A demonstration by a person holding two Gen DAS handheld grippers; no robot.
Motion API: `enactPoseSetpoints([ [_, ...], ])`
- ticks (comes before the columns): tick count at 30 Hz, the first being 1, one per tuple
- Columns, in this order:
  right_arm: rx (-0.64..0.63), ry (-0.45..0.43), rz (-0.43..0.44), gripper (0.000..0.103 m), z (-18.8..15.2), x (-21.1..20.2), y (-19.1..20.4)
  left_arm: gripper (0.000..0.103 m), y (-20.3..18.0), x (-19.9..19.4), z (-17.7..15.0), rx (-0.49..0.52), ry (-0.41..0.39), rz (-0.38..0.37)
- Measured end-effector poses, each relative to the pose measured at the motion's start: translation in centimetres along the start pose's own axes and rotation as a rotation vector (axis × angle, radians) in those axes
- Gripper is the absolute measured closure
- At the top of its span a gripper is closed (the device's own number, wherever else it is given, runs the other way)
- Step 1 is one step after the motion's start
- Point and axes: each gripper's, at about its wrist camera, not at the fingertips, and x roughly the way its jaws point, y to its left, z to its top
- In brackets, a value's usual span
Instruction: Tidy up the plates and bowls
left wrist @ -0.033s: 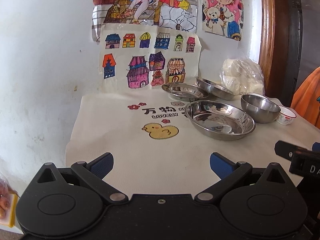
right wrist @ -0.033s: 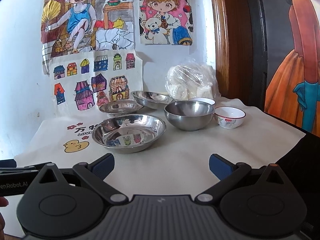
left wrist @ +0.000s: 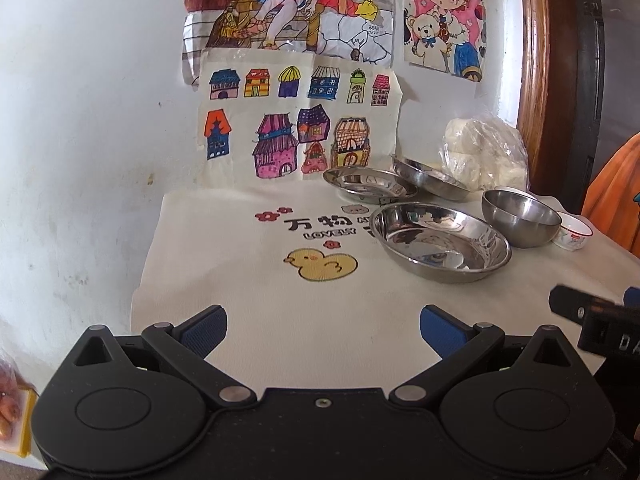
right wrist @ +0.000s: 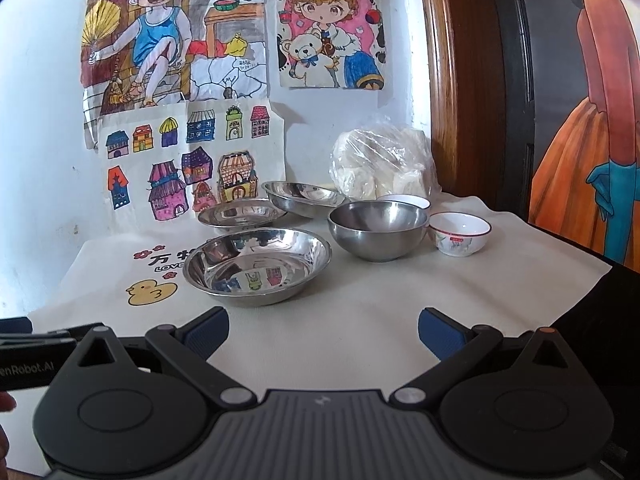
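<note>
A large steel plate [right wrist: 258,266] sits nearest on the cream cloth; it also shows in the left wrist view [left wrist: 440,240]. Behind it lie two smaller steel plates [right wrist: 242,214] [right wrist: 304,196]. A deep steel bowl [right wrist: 378,230] stands to the right, with a small white ceramic bowl [right wrist: 460,234] beside it and another white bowl [right wrist: 404,201] partly hidden behind. My right gripper [right wrist: 323,334] is open and empty, short of the large plate. My left gripper [left wrist: 323,330] is open and empty over the cloth, left of the plates.
A plastic bag of white items [right wrist: 382,164] stands at the back right against the wall. Drawings hang on the wall [left wrist: 296,136]. A wooden frame [right wrist: 452,80] borders the right. The cloth has a duck print [left wrist: 320,264]. The table's right edge [right wrist: 592,276] drops off.
</note>
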Motion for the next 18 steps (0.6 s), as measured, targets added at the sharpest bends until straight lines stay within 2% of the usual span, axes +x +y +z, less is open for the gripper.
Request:
enactPoseSetpoints([
  [10, 0.02, 0.036, 0.007, 0.0, 0.0, 1.8, -0.8, 0.001, 0.4, 3.2, 3.3, -0.034, 0.038, 0.017],
  [18, 0.032, 0.037, 0.033, 0.0, 1.2, 4.0, -1.9, 0.001, 0.1, 5.8, 6.0, -0.006, 0.009, 0.024],
])
